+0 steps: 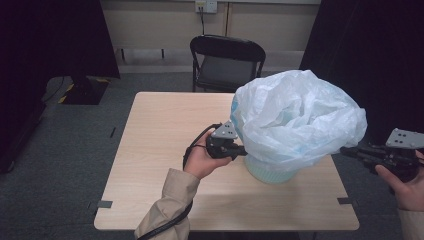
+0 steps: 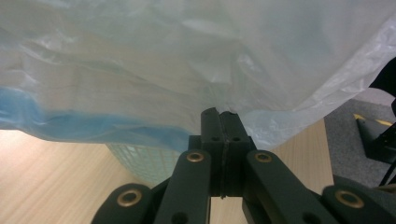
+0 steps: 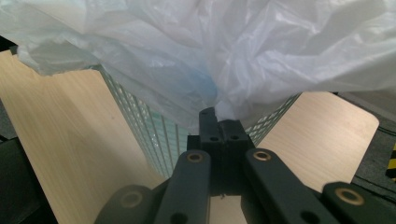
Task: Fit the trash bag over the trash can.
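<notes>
Left gripper [image 1: 242, 149]: jaws were clenched on the lower hem of the plastic bag [image 1: 295, 117], at the bag's left side as the high view showed it; in the left gripper view the gripper [image 2: 220, 113] had its two black jaws pressed flat together with the film caught at their tips.
Right gripper [image 1: 346, 150]: jaws likewise clamped on the bag's hem at the opposite side; in the right gripper view the gripper [image 3: 215, 112] pinched a gathered fold of film.
Plastic bag: thin, translucent, white with a pale blue band near its edge; it billowed up and out over the basket [image 1: 270, 172], wider than the basket, its hem hanging down around the basket's rim.
Bag contents: could not be told, since the crumpled film hid the inside.
Basket: a pale green mesh waste basket, upright on the table [image 1: 165, 150], right of the middle; its lower wall [image 2: 144, 161] showed below the bag, with a grid of small openings [image 3: 154, 135].
Basket contents: hidden by the bag draped over the top.
Hands: the left hand [image 1: 202, 160] and the right hand [image 1: 407, 187] each held a gripper level, pointing inward at the bag.
Table: light wood, square with rounded corners.
Behind: a black folding chair [image 1: 226, 62] stood at the table's far edge.
</notes>
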